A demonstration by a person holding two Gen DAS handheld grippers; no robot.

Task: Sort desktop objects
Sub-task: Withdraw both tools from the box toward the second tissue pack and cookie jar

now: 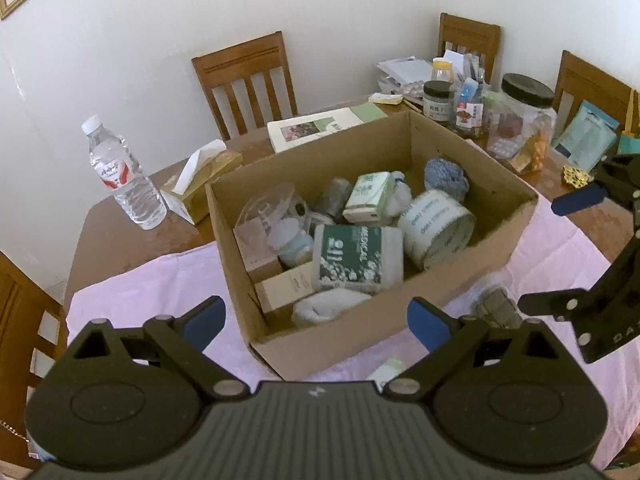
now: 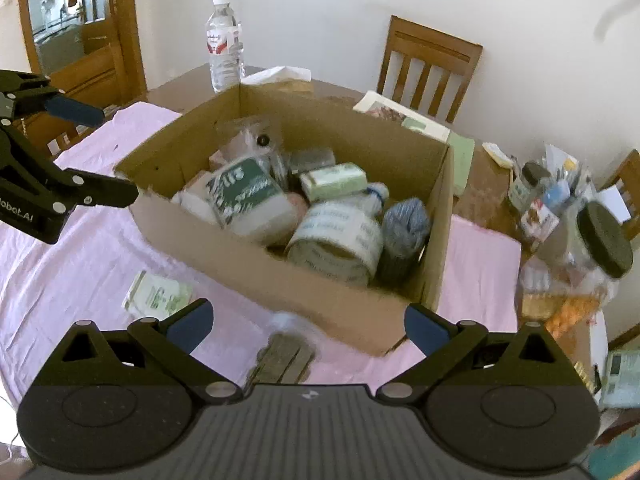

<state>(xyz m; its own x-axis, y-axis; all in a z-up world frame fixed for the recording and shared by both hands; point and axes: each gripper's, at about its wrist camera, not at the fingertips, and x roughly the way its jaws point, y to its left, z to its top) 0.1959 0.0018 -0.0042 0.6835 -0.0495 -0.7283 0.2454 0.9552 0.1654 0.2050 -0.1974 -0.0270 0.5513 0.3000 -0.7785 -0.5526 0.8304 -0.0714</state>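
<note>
Nearest me, both grippers hang over the pink cloth [image 1: 160, 280] with nothing held: my left gripper [image 1: 316, 322] has its fingers spread wide, and so does my right gripper [image 2: 306, 326]. Two things are not yet sorted: a grey-brown bundle [image 2: 284, 356] lies just under the right fingers, and a green-printed packet [image 2: 158, 294] sits near it on the cloth. Beyond them the cardboard box [image 1: 460, 292] is already well filled with a tape roll [image 1: 438, 226], a green package [image 1: 356, 258], socks and yarn. Further back, jars [image 1: 520, 120] and a bottle [image 1: 124, 176] crowd the table [image 1: 112, 236], so I judge the job mostly done.
</note>
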